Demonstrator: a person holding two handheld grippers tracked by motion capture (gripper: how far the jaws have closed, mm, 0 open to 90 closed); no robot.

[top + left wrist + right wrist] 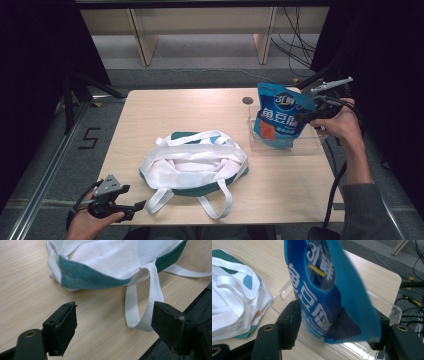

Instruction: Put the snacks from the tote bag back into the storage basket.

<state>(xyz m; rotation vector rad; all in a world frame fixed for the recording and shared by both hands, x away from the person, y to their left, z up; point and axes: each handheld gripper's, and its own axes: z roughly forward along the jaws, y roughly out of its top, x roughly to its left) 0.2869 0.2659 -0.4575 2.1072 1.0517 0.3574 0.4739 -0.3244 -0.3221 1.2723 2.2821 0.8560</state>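
The right tongs (pixel 337 327) straddle a blue snack pouch (pixel 324 290) over the clear tray (pixel 310 145), jaws wide, whether gripping I cannot tell. The left tongs (pixel 113 325) gape empty near the tote bag (pixel 112 262) strap on the desk (pixel 175 110).

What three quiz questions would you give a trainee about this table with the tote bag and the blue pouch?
1. True or false: the blue pouch lies inside the tote bag.
2. Which thing is closest to the left gripper? A) a white strap of the bag. B) the pouch. C) the clear tray.
3. Fill in: the white bag has a band of ___ cloth along its edge.

Key
1. False: the pouch is upright at the clear tray, between the jaws of the right gripper.
2. A: the strap loop lies just ahead of the open jaws.
3. Teal.
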